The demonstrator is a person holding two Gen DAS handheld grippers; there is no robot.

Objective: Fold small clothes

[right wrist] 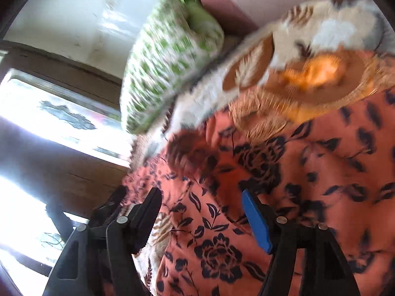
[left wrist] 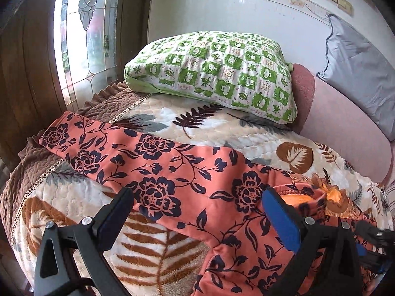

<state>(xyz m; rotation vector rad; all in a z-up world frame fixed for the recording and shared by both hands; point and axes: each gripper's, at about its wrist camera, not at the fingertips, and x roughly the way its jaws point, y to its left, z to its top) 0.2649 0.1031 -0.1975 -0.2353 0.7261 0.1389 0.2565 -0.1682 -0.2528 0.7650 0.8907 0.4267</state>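
A small salmon-pink garment with dark navy flowers (left wrist: 172,172) lies on a leaf-print blanket (left wrist: 217,128), one sleeve stretched to the far left. Its orange collar (left wrist: 328,192) shows at the right. My left gripper (left wrist: 197,197) is open, jaws wide, just above the sleeve and body. The right wrist view is tilted and blurred: the same garment (right wrist: 308,172) and its orange collar (right wrist: 316,71) fill the right. My right gripper (right wrist: 201,197) is open over the garment, holding nothing. Part of it shows at the left wrist view's right edge (left wrist: 375,234).
A green-and-white checked pillow (left wrist: 214,74) lies at the back of the bed against a pink headboard (left wrist: 340,118). A grey cushion (left wrist: 363,66) leans at the right. A stained-glass window (left wrist: 86,32) and wooden panelling stand to the left, past the blanket's brown ruffled edge (left wrist: 24,162).
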